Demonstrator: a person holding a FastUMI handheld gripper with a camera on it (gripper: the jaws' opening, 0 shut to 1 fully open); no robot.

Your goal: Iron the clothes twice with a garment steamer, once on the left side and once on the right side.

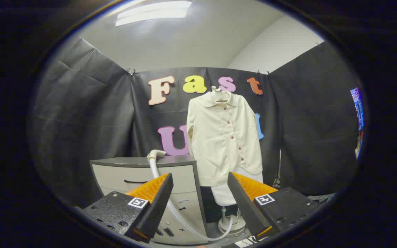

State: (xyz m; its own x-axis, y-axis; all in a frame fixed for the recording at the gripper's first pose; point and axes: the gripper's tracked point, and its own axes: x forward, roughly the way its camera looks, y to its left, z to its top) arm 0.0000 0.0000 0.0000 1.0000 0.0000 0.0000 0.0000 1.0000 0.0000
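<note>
A cream button-up shirt (224,136) hangs on a hanger on a stand, well beyond my fingers and slightly right of centre. The white steamer head (155,154) rests on top of a grey drawer cabinet (140,172), to the left of the shirt. Its pale hose (171,206) runs down the cabinet front and curves along the floor to the white steamer base (232,224) under the shirt. My gripper (200,193) is open with nothing between its fingers, far back from both the steamer head and the shirt.
The stand's white pole (223,210) rises from the base below the shirt. Black cloth walls enclose the booth behind and on both sides. A screen (357,106) glows at the far right. Some dark objects lie on the floor right of the stand.
</note>
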